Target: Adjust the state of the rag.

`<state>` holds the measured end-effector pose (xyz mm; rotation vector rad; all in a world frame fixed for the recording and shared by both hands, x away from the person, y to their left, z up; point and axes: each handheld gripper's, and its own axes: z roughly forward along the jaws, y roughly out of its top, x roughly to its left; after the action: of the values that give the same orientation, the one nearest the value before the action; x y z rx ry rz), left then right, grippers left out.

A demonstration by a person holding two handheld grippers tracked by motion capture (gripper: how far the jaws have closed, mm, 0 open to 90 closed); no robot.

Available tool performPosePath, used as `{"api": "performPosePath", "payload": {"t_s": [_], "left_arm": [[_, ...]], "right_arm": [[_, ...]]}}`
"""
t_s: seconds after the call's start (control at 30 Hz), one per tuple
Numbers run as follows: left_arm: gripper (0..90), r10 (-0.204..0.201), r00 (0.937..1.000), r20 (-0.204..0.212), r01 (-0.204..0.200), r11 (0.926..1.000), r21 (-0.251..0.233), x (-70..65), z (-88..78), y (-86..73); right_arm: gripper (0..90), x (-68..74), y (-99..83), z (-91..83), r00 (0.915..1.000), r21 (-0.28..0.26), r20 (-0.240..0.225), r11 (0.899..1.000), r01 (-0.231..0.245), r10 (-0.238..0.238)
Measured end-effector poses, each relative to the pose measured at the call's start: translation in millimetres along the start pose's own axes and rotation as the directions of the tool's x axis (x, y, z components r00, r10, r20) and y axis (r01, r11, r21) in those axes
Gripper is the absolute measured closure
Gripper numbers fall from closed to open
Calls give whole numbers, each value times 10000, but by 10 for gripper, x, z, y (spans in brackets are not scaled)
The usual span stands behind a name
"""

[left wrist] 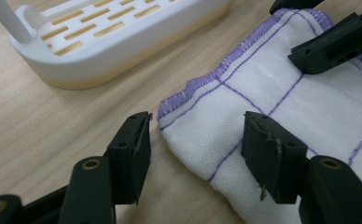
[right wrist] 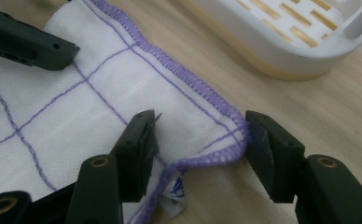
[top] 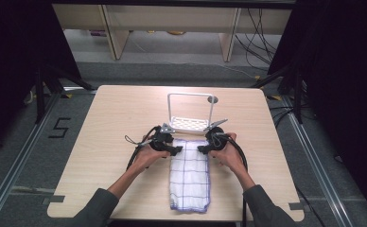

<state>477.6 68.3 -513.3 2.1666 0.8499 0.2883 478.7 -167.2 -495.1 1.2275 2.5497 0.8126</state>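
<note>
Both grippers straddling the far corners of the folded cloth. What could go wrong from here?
1. The folded cloth is layered; the left gripper straddles its corner with jaws not yet pressing, so it may pinch only the top layer.
2. The right gripper sits at the very hem beside the label; the corner could slip out.
3. The white rack stands just beyond; lifting forward could knock it.

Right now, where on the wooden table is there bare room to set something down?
The light wooden table is bare left of the folded white cloth with purple grid lines, and right of it out to the right edge. It is crowded between the cloth's far edge and the white slotted rack, where the left gripper and right gripper straddle its corners.
</note>
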Motion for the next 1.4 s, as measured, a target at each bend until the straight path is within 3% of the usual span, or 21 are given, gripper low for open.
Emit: {"api": "performPosePath", "payload": {"t_s": [0.07, 0.3, 0.47, 0.5, 0.57, 0.67, 0.7, 0.87, 0.9, 0.93, 0.97, 1.0, 1.03, 1.07, 1.1, 1.13, 1.17, 1.2, 1.27, 1.33, 1.4], "left_arm": [[439, -34, 9999, 100, 34, 10000, -35, 1, 10, -5], [609, 192, 9988, 458, -188, 9998, -95, -24, 0, -14], [737, 182, 9986, 497, -169, 9995, -277, -26, -16, -27], [771, 220, 9987, 470, -205, 9993, -317, -26, -21, -28], [803, 251, 9984, 501, -233, 9991, -365, -23, -35, -29], [824, 291, 9985, 469, -273, 9989, -383, -35, -57, -31], [829, 326, 9984, 459, -307, 9987, -411, -38, -66, -31], [836, 371, 9985, 411, -346, 9975, -619, -46, -161, -4], [836, 408, 9982, 428, -378, 9970, -680, -47, -185, 4], [836, 406, 9983, 426, -373, 9965, -749, -52, -209, 11], [836, 408, 9983, 412, -374, 9961, -800, -57, -233, 17], [836, 432, 9982, 410, -397, 9957, -836, -57, -253, 22], [836, 394, 9984, 415, -356, 9954, -888, -63, -273, 25], [836, 417, 9982, 425, -378, 9952, -905, -62, -295, 28], [836, 363, 9982, 472, -315, 9947, -977, -64, -312, 29], [835, 221, 9987, 464, -169, 9938, -1098, -74, -329, 31], [836, 140, 9987, 486, -82, 9929, -1188, -79, -348, 33], [835, 167, 9988, 455, -111, 9925, -1219, -81, -373, 40], [835, 269, 9984, 503, -204, 9918, -1264, -75, -425, 53], [835, 303, 9982, 517, -233, 9912, -1304, -75, -476, 69], [835, 256, 9986, 468, -188, 9899, -1407, -81, -520, 83]], "right_arm": [[474, -13, 1, -4, 9997, -89, -53, 9997, 243, -243], [581, 9, -4, 6, 9995, -21, -321, 10000, -69, 68], [755, 18, -14, -1, 9972, -210, -748, 9998, -3, -13], [783, 1, -21, 2, 9963, -382, -788, 9988, 306, -335], [821, 3, -21, -8, 9951, -415, -935, 9987, 295, -333], [840, 29, -22, -15, 9951, -584, -970, 9982, 144, -201], [842, 6, -16, -48, 9939, -566, -1000, 9976, 405, -460], [848, 29, 13, -150, 9918, -959, -1089, 9938, 560, -664], [848, 33, 7, -144, 9954, -1043, -752, 9933, 508, -588], [848, 47, 20, -185, 9905, -1007, -1213, 9935, 529, -650], [849, 50, 21, -194, 9899, -1138, -1161, 9912, 682, -815], [849, 64, 27, -220, 9895, -1113, -1277, 9924, 533, -674], [850, 69, 27, -222, 9938, -1162, -1017, 9927, 330, -450], [850, 57, 34, -240, 9884, -1304, -1231, 9888, 728, -890], [850, 69, 37, -248, 9875, -1544, -1359, 9863, 585, -799], [850, 61, 42, -273, 9866, -1459, -1271, 9857, 838, -1027], [851, 83, 46, -297, 9875, -1485, -1362, 9872, 585, -790], [851, 80, 45, -289, 9854, -1814, -1330, 9801, 811, -1062], [851, 98, 54, -349, 9859, -1617, -1374, 9842, 728, -955], [852, 111, 59, -354, 9842, -1993, -1448, 9773, 722, -1022], [852, 123, 66, -413, 9845, -1796, -1482, 9815, 665, -939]]}}
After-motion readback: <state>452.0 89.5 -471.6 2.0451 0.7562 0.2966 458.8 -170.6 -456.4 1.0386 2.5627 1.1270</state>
